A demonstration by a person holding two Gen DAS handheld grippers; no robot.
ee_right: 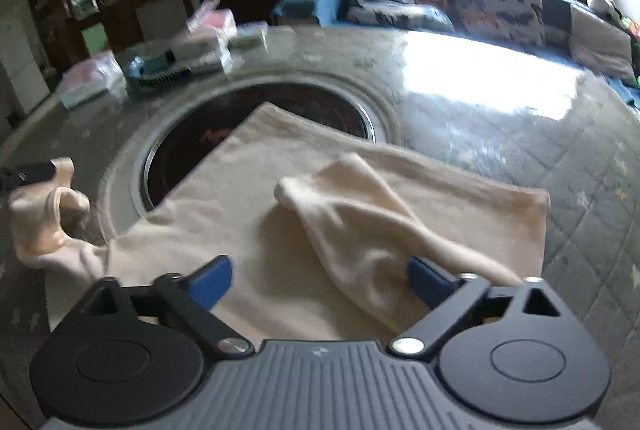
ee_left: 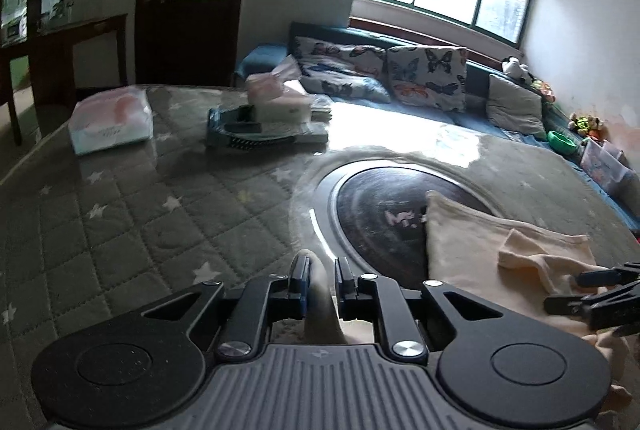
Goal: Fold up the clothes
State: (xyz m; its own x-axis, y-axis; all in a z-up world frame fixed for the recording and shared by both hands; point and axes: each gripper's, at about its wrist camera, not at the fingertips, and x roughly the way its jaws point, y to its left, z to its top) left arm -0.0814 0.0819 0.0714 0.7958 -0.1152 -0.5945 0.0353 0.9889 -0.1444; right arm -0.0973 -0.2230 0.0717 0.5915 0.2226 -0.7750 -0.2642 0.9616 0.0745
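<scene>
A cream long-sleeved top (ee_right: 248,198) lies spread on the table, partly over a dark round inset (ee_right: 192,150). One sleeve (ee_right: 360,222) is folded across its body. My right gripper (ee_right: 320,282) hangs open and wide above the near edge of the top; that sleeve's lower end lies between the blue pads (ee_right: 428,280), and they do not press on it. My left gripper (ee_left: 320,282) is shut on the other sleeve (ee_left: 320,306), whose cloth runs up between its fingers. The right wrist view shows this sleeve (ee_right: 52,206) lifted at the far left. The top (ee_left: 480,254) and the right gripper (ee_left: 576,290) show at the right.
The table has a quilted grey-green cover (ee_left: 140,230) with stars under glossy plastic. At its far side sit a tissue pack (ee_left: 110,124) and a tray stacked with boxes (ee_left: 264,126). Behind stand a blue sofa with butterfly cushions (ee_left: 428,74), a window and a dark door.
</scene>
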